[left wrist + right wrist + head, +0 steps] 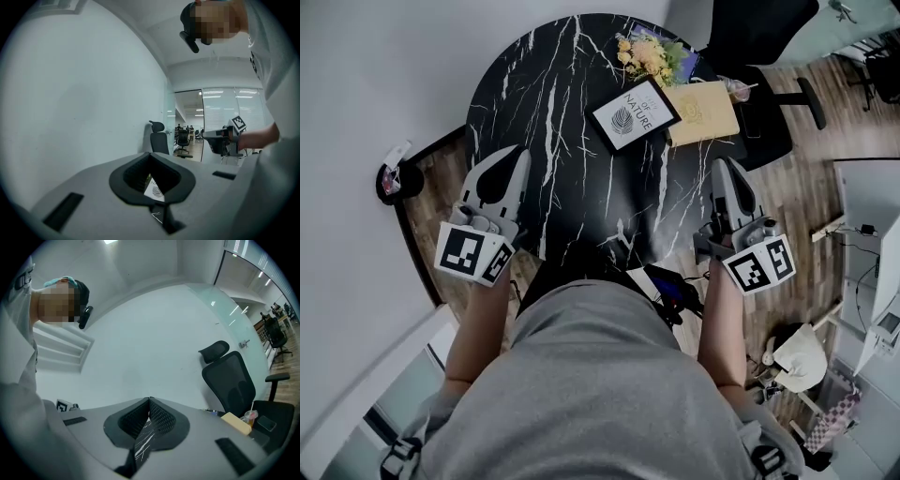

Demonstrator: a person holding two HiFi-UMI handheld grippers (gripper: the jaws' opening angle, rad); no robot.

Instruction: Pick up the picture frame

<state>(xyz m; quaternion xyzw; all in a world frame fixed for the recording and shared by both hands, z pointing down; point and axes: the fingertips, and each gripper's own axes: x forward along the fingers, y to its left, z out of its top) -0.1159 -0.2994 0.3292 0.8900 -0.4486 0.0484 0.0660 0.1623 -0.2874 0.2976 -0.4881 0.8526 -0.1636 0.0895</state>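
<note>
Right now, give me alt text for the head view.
A person holds a left hand-held gripper and a right hand-held gripper, both shut, at the near edge of a round black marble table; the picture frame lies untouched farther across, beside a tan book and yellow flowers.

Black marble table, wood floor, white wall, office chair

"of nature" on the picture frame
</note>
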